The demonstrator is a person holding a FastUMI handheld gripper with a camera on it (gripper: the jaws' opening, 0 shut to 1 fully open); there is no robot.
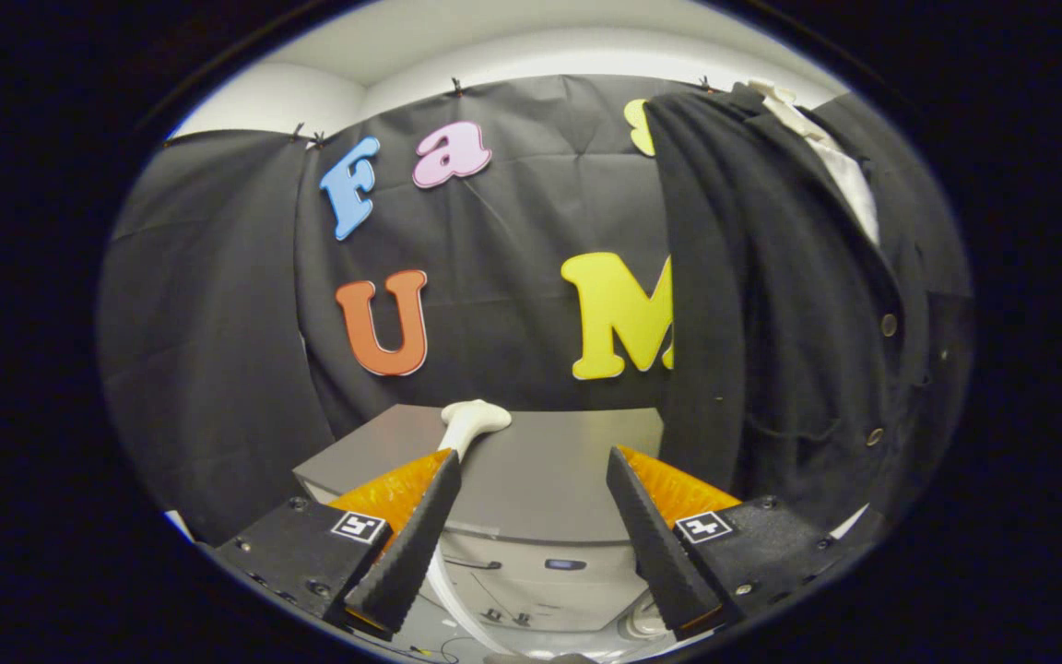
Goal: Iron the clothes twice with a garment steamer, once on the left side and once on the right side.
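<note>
A dark buttoned coat [798,295] hangs at the right against the booth wall, with a pale collar piece [840,161] showing at its neck. The white garment steamer head [474,420] lies on a grey box [568,461], just beyond my left finger. My gripper [531,475] is open, its fingers spread wide above the box's near edge with nothing between them. The coat hangs to the right of and beyond my right finger [655,535]. A white hose [443,590] runs down below the left finger.
The grey box's front face [540,576] carries a small dark panel and fittings, with a round white part [646,622] at its lower right. Black cloth forms the wall behind and to the left.
</note>
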